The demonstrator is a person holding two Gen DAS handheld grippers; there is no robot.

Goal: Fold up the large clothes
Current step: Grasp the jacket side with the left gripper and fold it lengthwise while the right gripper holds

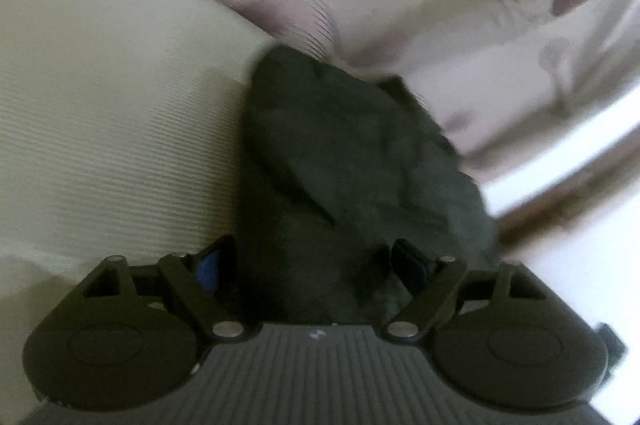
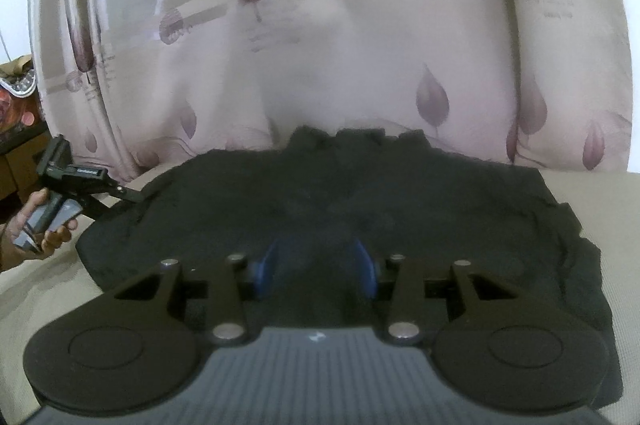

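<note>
Dark knit garment (image 2: 340, 193) spread on cream bed (image 2: 48, 281), far edge at curtain (image 2: 320, 25). Soft, limp, light; grab at edges. Left gripper (image 1: 308, 261) spread, cloth between fingers. Right gripper (image 2: 316, 261) spread over near hem.

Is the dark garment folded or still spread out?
Mostly spread: in the right wrist view the dark garment lies flat and wide across the cream surface, edges rumpled. Whether it's already been folded once, cannot tell.

Dark garment (image 2: 360, 201), rumpled, spread flat
</note>
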